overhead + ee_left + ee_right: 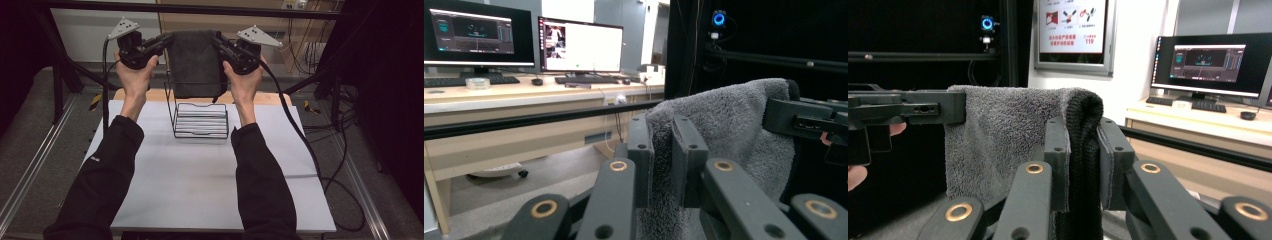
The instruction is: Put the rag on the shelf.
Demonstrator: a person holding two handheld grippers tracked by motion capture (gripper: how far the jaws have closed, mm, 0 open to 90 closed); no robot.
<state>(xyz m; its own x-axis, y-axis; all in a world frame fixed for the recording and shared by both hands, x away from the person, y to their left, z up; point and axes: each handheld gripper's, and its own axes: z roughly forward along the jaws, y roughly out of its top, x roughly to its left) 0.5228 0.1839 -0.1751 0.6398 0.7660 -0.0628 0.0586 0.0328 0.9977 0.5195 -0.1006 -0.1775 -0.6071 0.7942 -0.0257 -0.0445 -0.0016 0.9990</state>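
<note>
Both grippers, left point(162, 44) & right point(220, 44), clamped on grey towel point(194, 62) top corners, held above wire rack point(200, 120); soft, limp, best gripped at edges.

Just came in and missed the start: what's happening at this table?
A person holds a tool in each hand and has a grey towel lifted between them. The left tool pinches the towel's one top corner, the right tool the other, so it hangs spread above a wire rack that stands at the far side of the white table. The towel is not yet on the rack.
</note>
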